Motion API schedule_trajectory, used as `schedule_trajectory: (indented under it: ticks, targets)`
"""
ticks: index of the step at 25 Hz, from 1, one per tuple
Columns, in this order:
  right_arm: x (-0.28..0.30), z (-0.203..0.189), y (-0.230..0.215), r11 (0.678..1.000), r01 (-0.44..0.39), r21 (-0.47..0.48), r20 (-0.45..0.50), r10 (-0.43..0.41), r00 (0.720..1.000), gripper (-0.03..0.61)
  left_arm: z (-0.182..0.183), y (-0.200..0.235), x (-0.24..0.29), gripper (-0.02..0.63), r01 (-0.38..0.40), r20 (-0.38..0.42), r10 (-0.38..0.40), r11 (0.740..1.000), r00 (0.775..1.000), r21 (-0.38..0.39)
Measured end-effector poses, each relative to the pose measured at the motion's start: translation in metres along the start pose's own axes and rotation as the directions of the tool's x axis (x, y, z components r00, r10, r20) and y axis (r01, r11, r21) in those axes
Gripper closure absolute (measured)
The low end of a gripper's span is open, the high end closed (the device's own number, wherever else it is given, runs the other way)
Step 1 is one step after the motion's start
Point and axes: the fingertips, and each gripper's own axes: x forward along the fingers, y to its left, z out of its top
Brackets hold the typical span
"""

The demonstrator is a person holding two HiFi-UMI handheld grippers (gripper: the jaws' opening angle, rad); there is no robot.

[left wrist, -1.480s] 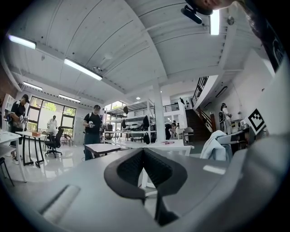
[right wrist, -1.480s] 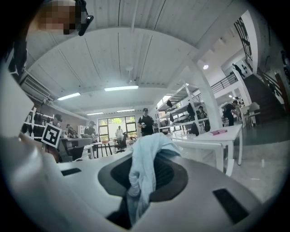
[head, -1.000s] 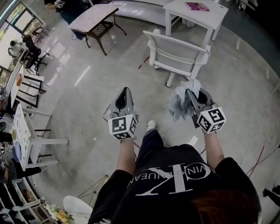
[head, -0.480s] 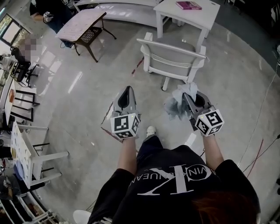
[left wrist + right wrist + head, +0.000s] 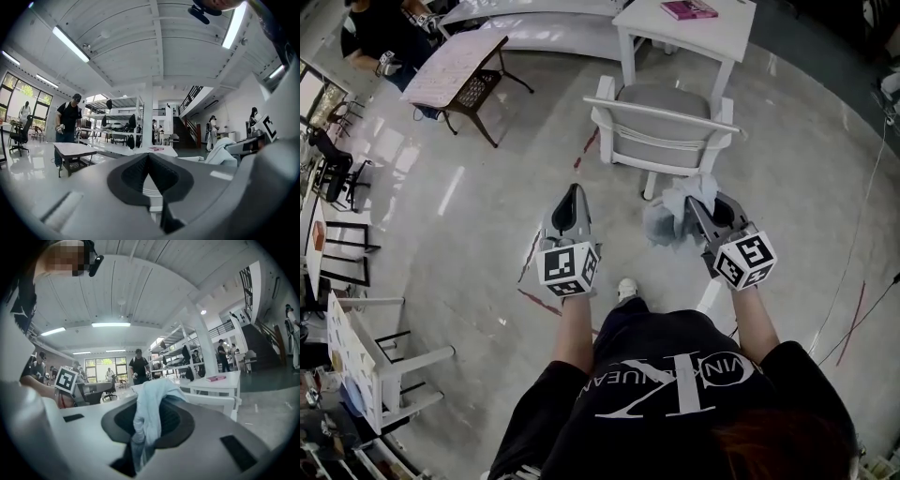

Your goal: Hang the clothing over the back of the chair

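Near the chair (image 5: 664, 111), the right gripper (image 5: 697, 204) is pinching the soft, light, floppy clothing (image 5: 662, 223) by a bunched edge. The left gripper (image 5: 571, 193) is sitting closed and empty.

right gripper (image 5: 149, 400): jaws closed on the clothing
clothing (image 5: 151, 412): pale blue, bunched between the pads, spilling over the tips toward 12 o'clock
chair (image 5: 211, 401): white, beyond the jaws at 3 o'clock
table (image 5: 227, 384): white, at 2 o'clock, pink book (image 5: 216, 378) on top
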Motion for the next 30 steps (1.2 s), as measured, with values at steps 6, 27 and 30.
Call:
schedule_trajectory:
  ticks: [6,27,30]
  targets:
    - [0.018,0.006,-0.011,0.999,0.052,0.004,0.005,-0.052,0.999,0.517,-0.001,0.009,0.032,0.603,0.054,-0.007,-0.054,0.999,0.999,-0.008]
    - [0.082,0.048,-0.060,0.973,0.233,0.001,0.065,-0.232,0.971,0.517,-0.005,0.028,0.116,0.603,0.231,-0.018,-0.231,0.973,0.973,-0.020]
    - [0.099,0.060,-0.069,0.976,0.218,-0.008,0.088,-0.217,0.972,0.517,-0.002,0.022,0.129,0.603,0.254,-0.018,-0.253,0.967,0.967,0.010]
